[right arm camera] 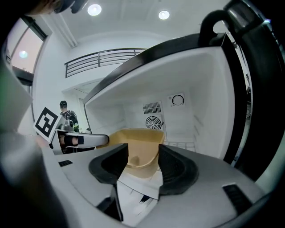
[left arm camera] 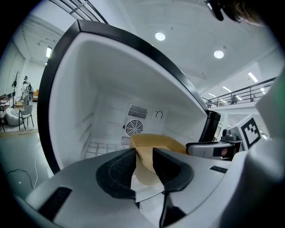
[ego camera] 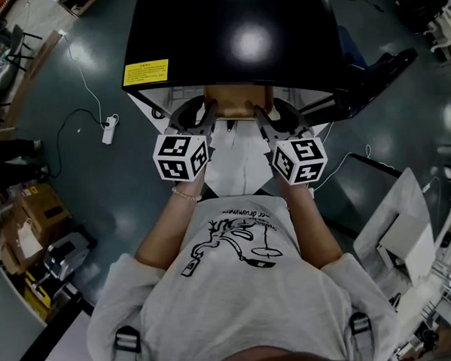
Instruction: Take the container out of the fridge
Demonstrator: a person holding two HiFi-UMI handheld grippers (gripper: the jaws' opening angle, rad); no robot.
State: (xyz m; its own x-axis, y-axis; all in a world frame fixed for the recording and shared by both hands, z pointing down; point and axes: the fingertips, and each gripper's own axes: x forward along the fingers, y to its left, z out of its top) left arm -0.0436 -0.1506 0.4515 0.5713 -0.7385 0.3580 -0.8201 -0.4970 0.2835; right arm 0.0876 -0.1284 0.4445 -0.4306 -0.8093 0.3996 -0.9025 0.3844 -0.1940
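I see tan container [ego camera: 236,100] in fridge [ego camera: 225,32] mouth, between both grippers | left gripper [left arm camera: 143,158] fingers pinch its left wall | right gripper [right arm camera: 143,162] fingers spread around right wall, not pressing

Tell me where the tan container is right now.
In the head view the tan container is at centre, at the mouth of the open fridge, between the left gripper and the right gripper.

The container [right arm camera: 138,147] is tan, the fridge [ego camera: 225,32] black outside and white inside with a yellow label [ego camera: 145,71], the marker cubes [ego camera: 180,157] black-and-white squared.
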